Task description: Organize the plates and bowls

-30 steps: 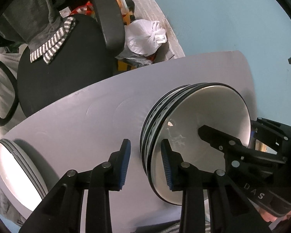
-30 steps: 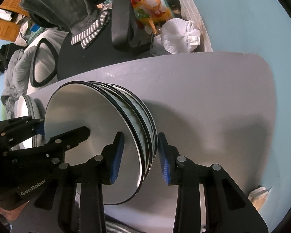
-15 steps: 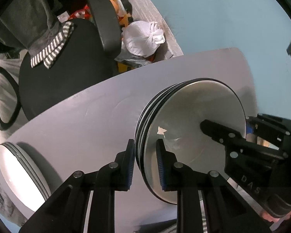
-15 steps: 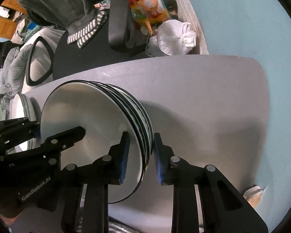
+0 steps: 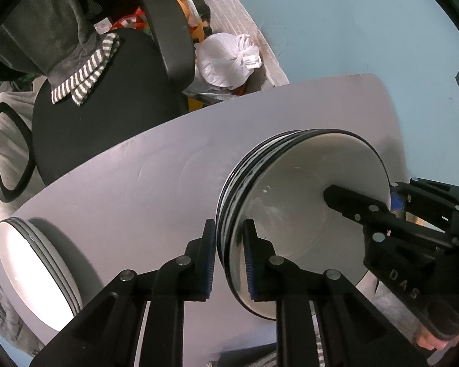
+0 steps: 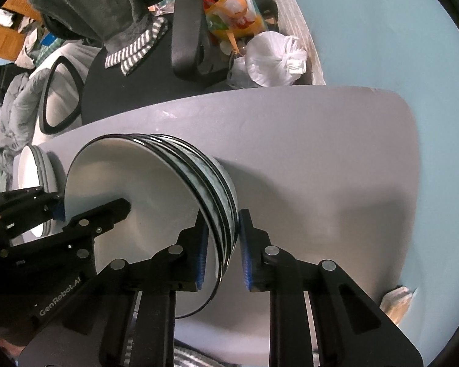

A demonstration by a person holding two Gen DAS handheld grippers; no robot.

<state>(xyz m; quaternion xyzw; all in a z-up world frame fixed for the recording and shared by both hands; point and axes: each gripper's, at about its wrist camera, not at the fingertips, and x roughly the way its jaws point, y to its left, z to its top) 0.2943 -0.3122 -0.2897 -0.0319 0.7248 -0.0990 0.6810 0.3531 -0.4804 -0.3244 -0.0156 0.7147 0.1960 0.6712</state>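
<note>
A stack of white bowls with black rims point(image 5: 290, 198) point(image 6: 137, 189) stands on the grey table point(image 5: 137, 183) point(image 6: 321, 168). My left gripper point(image 5: 228, 257) point(image 6: 59, 208) straddles the stack's left rim. Its jaws are closing, and the blue pads sit against the rims, one inside the top bowl and one outside. My right gripper point(image 6: 223, 253) point(image 5: 391, 197) clamps the opposite rim the same way, its jaws also closing on the rims. A second stack of white dishes point(image 5: 24, 275) point(image 6: 30, 168) rests at the table's left end.
A black office chair point(image 5: 107, 107) with grey and striped clothes on it stands behind the table. A tied white plastic bag point(image 5: 226, 61) lies beside it on the floor. A pale blue wall runs along the table's right side. A crumpled scrap point(image 6: 394, 302) lies near the right edge.
Both grippers' jaws have narrowed from wide apart to tight around the bowl stack's opposite rims. Neither hand has shifted, and the stack stays in place.
</note>
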